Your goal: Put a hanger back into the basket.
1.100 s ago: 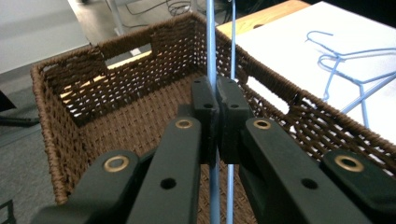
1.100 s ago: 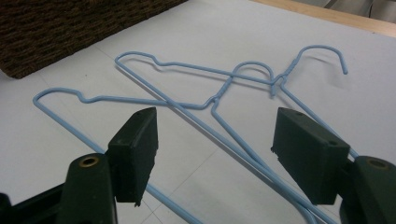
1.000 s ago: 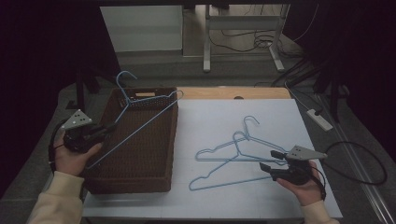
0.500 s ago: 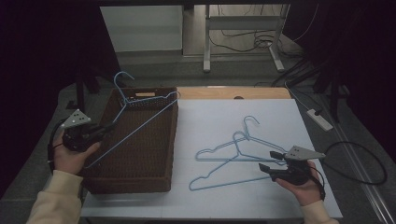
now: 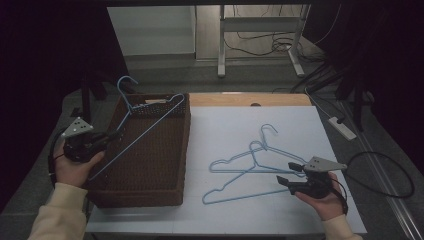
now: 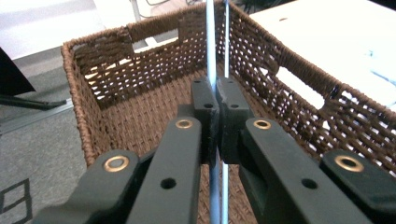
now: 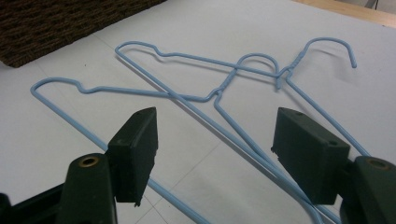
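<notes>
While the left gripper [image 5: 107,140] stayed clamped on the thin light-blue wire hanger [image 5: 145,127], that hanger was shifted only slightly from a second before, propped aslant across the brown woven wicker basket [image 5: 170,187], its hook over the far rim. It was judged not yet laid inside. The right gripper [image 5: 286,173] was kept motionless, jaws apart, beside two more blue hangers [image 5: 250,165] on the white tabletop [image 5: 225,125].

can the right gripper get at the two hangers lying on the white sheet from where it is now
Probably yes. The right gripper is open and sits low at the near-right ends of the two blue hangers on the white sheet; their wires already run between its jaws, with nothing in the way. Lifting thin wire off the flat sheet may be fiddly.
</notes>
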`<control>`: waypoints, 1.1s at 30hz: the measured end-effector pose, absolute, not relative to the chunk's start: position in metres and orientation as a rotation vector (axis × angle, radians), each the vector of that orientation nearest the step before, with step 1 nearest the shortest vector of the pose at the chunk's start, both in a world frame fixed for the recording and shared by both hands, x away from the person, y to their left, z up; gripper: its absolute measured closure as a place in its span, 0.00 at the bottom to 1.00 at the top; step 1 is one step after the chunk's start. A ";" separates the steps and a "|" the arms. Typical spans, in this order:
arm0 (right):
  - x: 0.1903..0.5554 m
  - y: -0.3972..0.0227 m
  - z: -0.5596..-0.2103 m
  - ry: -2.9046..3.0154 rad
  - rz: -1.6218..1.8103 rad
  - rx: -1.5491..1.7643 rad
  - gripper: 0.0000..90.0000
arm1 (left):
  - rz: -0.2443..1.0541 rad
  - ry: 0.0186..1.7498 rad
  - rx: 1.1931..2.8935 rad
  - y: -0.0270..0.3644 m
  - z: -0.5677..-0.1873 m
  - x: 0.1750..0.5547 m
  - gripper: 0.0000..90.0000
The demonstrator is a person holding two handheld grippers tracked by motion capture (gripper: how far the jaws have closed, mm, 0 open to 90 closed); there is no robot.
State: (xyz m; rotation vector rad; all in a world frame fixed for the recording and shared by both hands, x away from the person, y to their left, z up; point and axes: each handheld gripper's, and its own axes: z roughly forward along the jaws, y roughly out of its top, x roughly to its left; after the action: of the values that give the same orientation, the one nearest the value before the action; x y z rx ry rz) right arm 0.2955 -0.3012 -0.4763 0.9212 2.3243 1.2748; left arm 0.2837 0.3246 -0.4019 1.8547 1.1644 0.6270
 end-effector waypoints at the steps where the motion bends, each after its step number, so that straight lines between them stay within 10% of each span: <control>1: 0.295 -0.301 -0.476 2.324 1.275 0.921 0.35 | 0.624 1.166 1.859 0.325 -0.403 0.284 0.97; 33: 0.296 -0.300 -0.478 2.350 1.270 0.916 0.35 | 0.509 1.342 2.119 0.301 -0.449 0.322 0.97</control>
State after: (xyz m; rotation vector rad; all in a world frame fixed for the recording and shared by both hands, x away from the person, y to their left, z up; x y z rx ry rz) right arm 0.2963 -0.2997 -0.4785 0.9165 2.3502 1.2704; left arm 0.3219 0.3014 -0.4494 2.1194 1.3417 0.5095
